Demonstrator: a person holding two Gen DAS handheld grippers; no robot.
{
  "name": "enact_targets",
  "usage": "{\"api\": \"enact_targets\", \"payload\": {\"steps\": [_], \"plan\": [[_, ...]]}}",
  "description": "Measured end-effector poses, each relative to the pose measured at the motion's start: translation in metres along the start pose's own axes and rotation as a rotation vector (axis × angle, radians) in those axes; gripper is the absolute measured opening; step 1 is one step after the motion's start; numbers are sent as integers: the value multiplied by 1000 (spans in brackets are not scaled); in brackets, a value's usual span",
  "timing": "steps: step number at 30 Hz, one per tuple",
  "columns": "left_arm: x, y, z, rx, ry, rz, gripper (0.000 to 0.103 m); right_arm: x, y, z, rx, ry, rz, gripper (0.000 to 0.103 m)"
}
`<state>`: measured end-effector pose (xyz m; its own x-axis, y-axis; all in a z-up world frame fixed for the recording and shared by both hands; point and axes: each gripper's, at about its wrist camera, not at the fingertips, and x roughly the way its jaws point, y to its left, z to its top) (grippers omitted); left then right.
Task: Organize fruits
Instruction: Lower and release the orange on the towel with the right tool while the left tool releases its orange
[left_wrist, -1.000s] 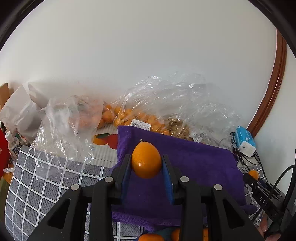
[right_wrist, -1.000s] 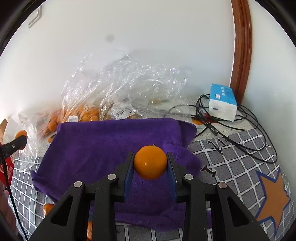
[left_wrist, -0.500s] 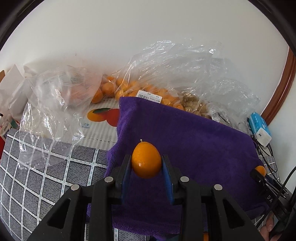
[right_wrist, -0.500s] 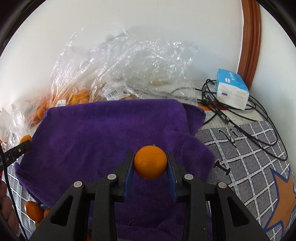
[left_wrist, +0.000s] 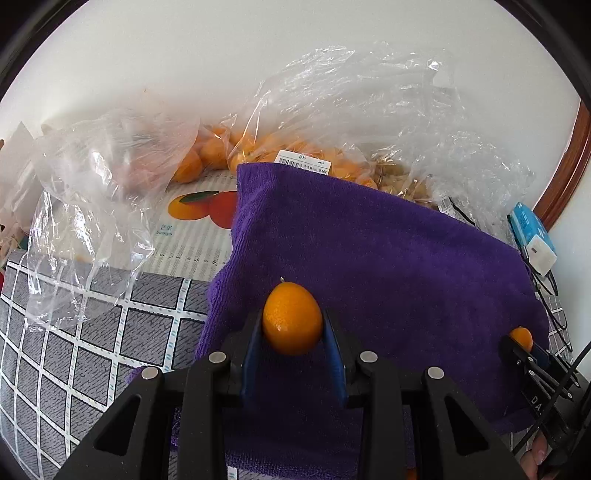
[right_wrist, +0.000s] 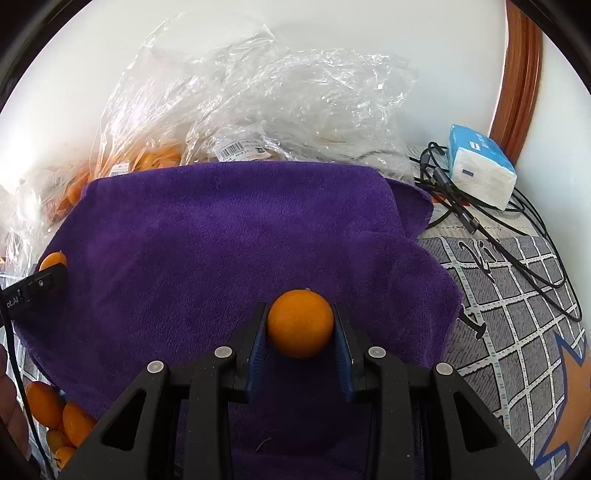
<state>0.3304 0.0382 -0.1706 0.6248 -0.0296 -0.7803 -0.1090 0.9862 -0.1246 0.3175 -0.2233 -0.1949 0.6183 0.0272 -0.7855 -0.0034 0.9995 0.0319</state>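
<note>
My left gripper (left_wrist: 292, 332) is shut on an oval orange kumquat (left_wrist: 291, 317) and holds it over the near left part of a purple towel (left_wrist: 369, 258). My right gripper (right_wrist: 300, 334) is shut on a round orange kumquat (right_wrist: 300, 323) over the near middle of the same towel (right_wrist: 207, 240). Each gripper shows in the other's view at the towel's side, the right one (left_wrist: 524, 350) and the left one (right_wrist: 40, 280). Several loose kumquats (right_wrist: 55, 413) lie at the towel's near left corner.
Clear plastic bags with more kumquats (left_wrist: 258, 147) lie behind the towel against the white wall. An empty crumpled bag (left_wrist: 92, 206) lies at the left. A blue and white tissue pack (right_wrist: 480, 170) and black cables (right_wrist: 517, 229) lie at the right on the checked cloth.
Both grippers have moved forward and down over the purple towel, each still holding its kumquat. The towel now fills more of both views.
</note>
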Motion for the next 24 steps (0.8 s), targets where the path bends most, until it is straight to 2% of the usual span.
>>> {"api": "enact_targets", "payload": {"steps": [14, 20, 22, 24], "plan": [[11, -5, 0, 21, 24, 19, 31, 1, 3, -3, -22, -13, -23, 36], [13, -7, 0, 31, 30, 25, 31, 1, 3, -4, -21, -12, -17, 46], [13, -8, 1, 38, 33, 26, 31, 0, 4, -4, -25, -12, -12, 54], [13, -7, 1, 38, 37, 22, 35, -2, 6, -4, -33, -18, -12, 58]]}}
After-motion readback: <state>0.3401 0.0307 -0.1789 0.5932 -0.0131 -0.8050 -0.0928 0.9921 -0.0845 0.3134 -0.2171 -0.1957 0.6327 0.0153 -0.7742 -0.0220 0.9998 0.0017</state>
